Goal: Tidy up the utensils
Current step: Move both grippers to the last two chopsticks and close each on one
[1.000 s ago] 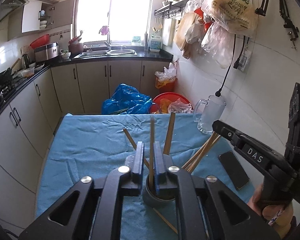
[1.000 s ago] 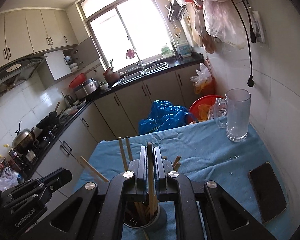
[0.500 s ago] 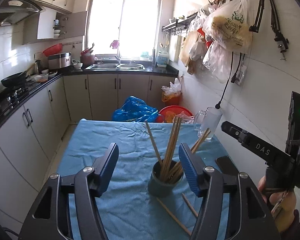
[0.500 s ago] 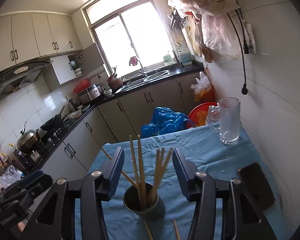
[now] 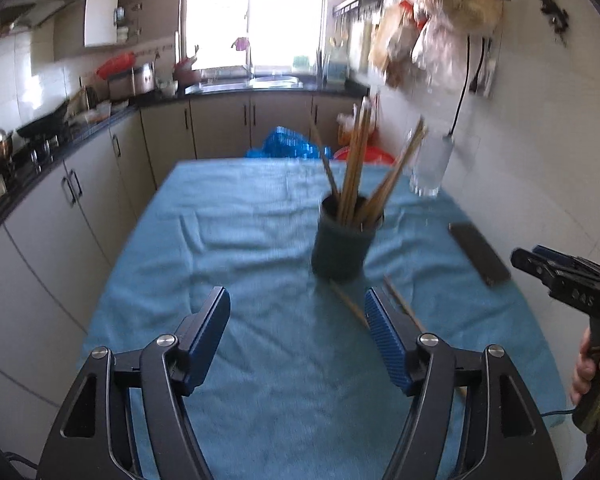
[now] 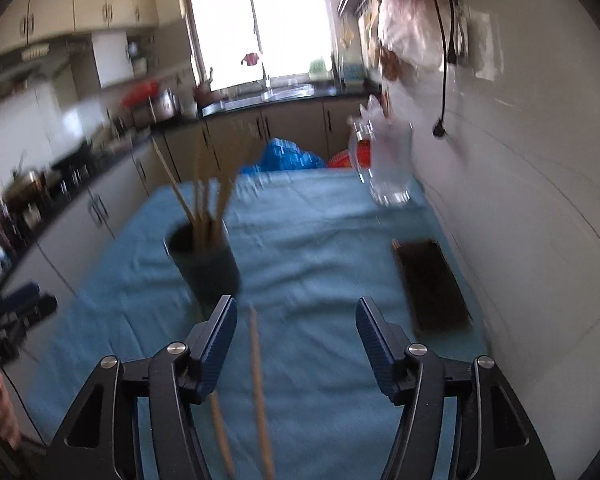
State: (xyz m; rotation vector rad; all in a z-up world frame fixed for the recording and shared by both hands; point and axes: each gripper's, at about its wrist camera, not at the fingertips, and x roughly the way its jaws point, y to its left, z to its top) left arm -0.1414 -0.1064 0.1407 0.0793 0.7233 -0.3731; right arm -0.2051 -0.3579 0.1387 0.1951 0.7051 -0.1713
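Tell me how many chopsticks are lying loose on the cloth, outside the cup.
2. One chopstick lies just in front of the cup; the other chopstick lies right beside it. More may be hidden.

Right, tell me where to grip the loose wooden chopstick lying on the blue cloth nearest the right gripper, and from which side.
Grip the loose wooden chopstick near its middle, coming straight down from above. It lies flat on the blue cloth, lengthwise between the open right gripper fingers, so closing across its thin shaft should catch it. A second stick lies close on its left.
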